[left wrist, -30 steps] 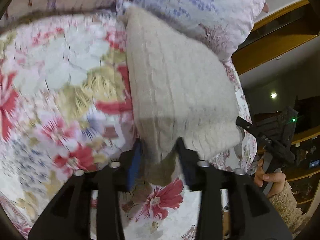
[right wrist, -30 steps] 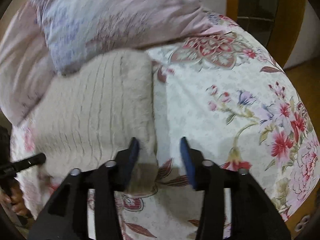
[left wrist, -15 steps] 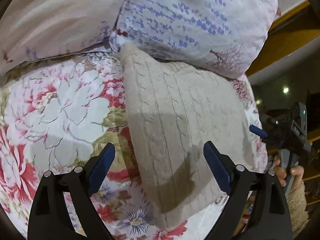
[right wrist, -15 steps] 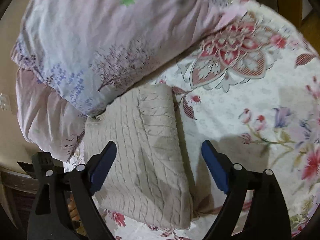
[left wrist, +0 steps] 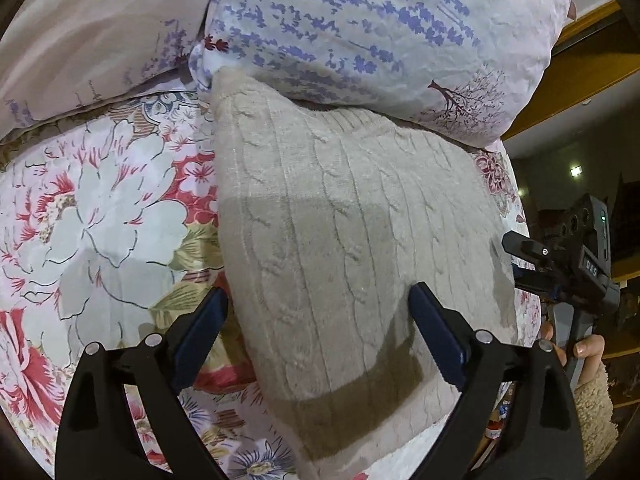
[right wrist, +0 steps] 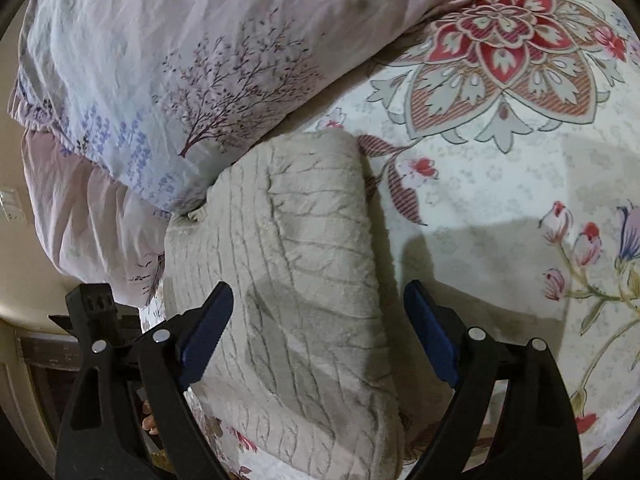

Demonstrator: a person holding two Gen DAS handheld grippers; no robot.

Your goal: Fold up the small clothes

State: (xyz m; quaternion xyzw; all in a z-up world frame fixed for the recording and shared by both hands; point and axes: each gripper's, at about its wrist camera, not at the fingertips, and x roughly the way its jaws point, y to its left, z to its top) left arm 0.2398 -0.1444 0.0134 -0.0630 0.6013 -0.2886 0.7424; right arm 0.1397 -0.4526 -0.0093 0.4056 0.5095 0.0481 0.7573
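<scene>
Nearest you, the left hand-held gripper point(left wrist: 318, 312) stood spread wide over the near end of the folded sweater point(left wrist: 340, 240), blue pads point(left wrist: 202, 328) clear of the knit, nothing held, its jaws parting a touch more; your right hand-held gripper point(right wrist: 318, 312) was likewise wide, straddling the sweater's right edge without touching it, empty.
The sweater lay flat on the bed point(left wrist: 100, 208), a thick beige cable-knit block, ribbed and fuzzy; it looked soft, light and floppy, likely to sag and unfold if you lifted it by one corner; you would do better pinching all layers at the doubled edges, one gripper per side.
Beneath it, a smooth floral sheet, probably low in friction.
Farthest, the sweater's far edge touched a plump, crinkled pillow point(left wrist: 380, 32) with lavender print.
</scene>
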